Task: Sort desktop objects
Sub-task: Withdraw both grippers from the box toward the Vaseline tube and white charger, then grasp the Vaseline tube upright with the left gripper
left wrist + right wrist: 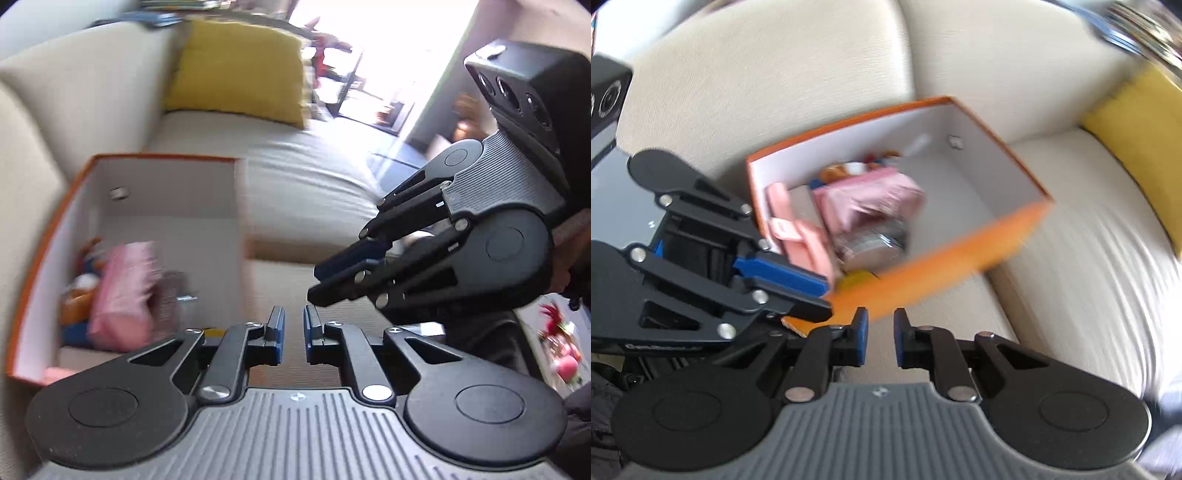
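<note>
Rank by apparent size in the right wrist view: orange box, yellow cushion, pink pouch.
1. orange box
2. pink pouch, inside the box
3. yellow cushion, though cropped at the frame edge, so its rank against the pouch is unsure.

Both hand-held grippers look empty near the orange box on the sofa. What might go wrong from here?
1. The left hand-held gripper and right hand-held gripper sit close together, so they may collide.
2. The orange box rests on the soft sofa cushion; a nudge to its near wall might tip it.
3. Both views are motion-blurred, so the pink pouch and its neighbours are hard to target.
</note>
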Available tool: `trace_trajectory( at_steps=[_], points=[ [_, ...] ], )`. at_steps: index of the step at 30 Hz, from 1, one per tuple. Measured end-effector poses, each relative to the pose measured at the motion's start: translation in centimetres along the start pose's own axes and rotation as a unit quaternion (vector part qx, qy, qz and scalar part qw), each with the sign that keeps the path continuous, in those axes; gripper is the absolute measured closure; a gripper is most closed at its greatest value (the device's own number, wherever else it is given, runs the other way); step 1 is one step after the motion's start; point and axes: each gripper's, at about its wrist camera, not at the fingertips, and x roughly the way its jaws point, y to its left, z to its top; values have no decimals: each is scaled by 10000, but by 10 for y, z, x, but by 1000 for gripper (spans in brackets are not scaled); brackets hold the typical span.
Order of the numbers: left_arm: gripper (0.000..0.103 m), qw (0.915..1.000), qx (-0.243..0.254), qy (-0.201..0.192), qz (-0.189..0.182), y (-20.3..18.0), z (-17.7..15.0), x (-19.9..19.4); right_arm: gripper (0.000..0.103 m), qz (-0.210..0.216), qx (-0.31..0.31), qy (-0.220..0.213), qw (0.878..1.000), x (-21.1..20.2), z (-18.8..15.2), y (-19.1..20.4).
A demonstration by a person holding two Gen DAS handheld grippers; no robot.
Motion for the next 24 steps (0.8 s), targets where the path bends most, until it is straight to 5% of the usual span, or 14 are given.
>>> trace_trajectory(
  at_steps=[8,13,18,24],
  points=[
    [85,9961,503,403,-601,-69,0,63,86,-528,1539,294,9862,-25,-125,-62],
    [84,9899,737,877,-835,-102,-4,120,74,-727,2069,759,9727,-14,-190,-92],
    [80,9847,855,1194,-937,-123,-11,168,74,-428,2799,903,9548,-6,-227,-115],
    [75,9780,926,1624,-920,-131,-13,219,66,-309,2594,1011,9600,9,-238,-117]
  ],
)
